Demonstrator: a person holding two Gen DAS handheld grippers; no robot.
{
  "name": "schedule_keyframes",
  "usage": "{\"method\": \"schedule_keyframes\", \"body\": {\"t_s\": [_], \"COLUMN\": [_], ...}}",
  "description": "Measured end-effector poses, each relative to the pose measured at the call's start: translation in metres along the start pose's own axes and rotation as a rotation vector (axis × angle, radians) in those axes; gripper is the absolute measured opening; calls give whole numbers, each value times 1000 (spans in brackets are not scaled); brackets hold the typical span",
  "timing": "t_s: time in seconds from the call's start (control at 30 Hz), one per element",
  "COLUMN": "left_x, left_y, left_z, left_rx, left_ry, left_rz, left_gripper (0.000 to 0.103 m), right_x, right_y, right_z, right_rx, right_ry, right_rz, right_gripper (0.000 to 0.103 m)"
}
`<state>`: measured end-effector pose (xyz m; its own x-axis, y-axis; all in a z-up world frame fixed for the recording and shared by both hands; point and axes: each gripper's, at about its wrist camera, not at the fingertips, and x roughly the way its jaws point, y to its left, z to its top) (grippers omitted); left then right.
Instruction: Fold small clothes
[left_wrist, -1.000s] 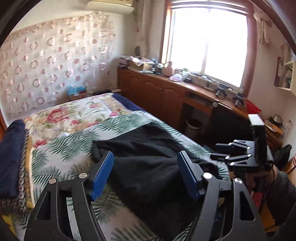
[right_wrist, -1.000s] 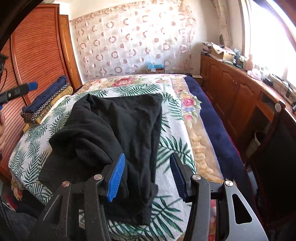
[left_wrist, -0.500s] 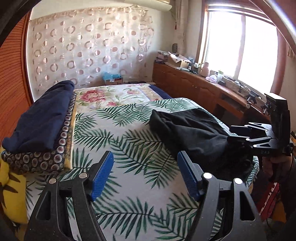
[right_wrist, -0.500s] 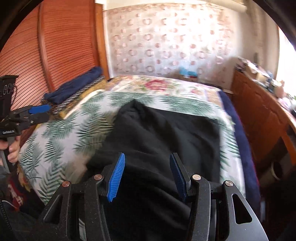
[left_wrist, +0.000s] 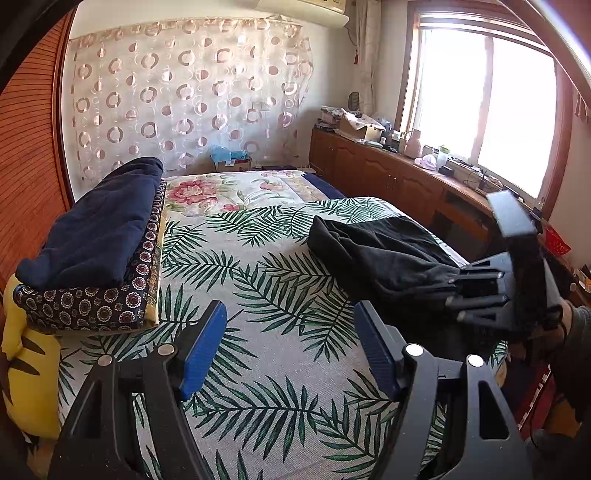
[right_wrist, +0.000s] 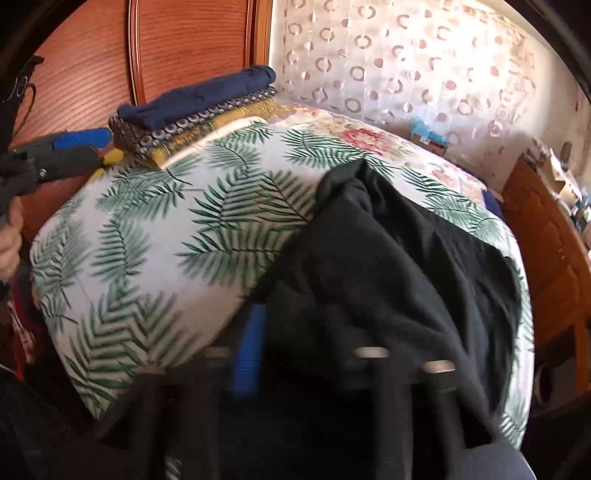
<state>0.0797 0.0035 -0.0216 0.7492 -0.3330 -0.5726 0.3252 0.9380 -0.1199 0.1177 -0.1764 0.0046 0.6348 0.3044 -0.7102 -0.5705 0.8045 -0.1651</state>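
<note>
A crumpled black garment (left_wrist: 380, 258) lies on the right side of the palm-leaf bedspread (left_wrist: 258, 295); it also fills the lower right of the right wrist view (right_wrist: 388, 266). My left gripper (left_wrist: 291, 350) is open and empty above the bedspread, left of the garment. My right gripper (right_wrist: 306, 350) is blurred, low at the garment's near edge; cloth hides its right finger, and only the left blue pad (right_wrist: 249, 354) shows. It also shows from the side in the left wrist view (left_wrist: 458, 295), fingers against the garment.
A stack of folded navy and patterned clothes (left_wrist: 92, 251) sits on a yellow cushion (left_wrist: 29, 387) at the bed's left edge. A wooden cabinet (left_wrist: 388, 177) with clutter runs under the window. A wooden wardrobe (right_wrist: 110, 55) stands behind the stack.
Both views have swung left. My right gripper has dropped to the garment's near edge and the cloth now covers its fingers. My left gripper has moved off the garment and stays open.
</note>
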Motion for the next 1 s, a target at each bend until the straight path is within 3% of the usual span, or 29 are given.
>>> {"method": "schedule_keyframes", "body": {"t_s": [0.1,0.27,0.47,0.57,0.6,0.77,0.83,0.87,1.0], "left_x": [1,5,8,11,12,21,25,27,28], "left_y": [0,-5,-11,-14,-16,-27,-32,-35,-45], "left_z": [-1,-1,-3,-4,-5,-4,-5,-5,-7], "left_rx": [-3,1,11,12,12,19,22,26,46], "left_ry": [3,9,21,30,33,49,55,59,68], "left_rz": [-5,-16,-28,-31,-34,-46,-51,-57,-67], "left_gripper": [72,72,72,72,72,72,72,72,72], "right_x": [-21,-52,-9,14,16,21,27,15,42], "right_y": [-23,-87,-178,-197,-201,-195,-194,-204,-209], "right_z": [11,48,61,57,55,50,46,32,32], "right_rx": [24,77,240,309,331,368,376,379,392], "right_ry": [-79,-188,-94,-25,-28,-42,-18,-2,83], "right_rz": [-3,-158,-315,-384,-379,-282,-215,-200,-159], "right_gripper": [7,6,7,31,38,39,39,39,39]}}
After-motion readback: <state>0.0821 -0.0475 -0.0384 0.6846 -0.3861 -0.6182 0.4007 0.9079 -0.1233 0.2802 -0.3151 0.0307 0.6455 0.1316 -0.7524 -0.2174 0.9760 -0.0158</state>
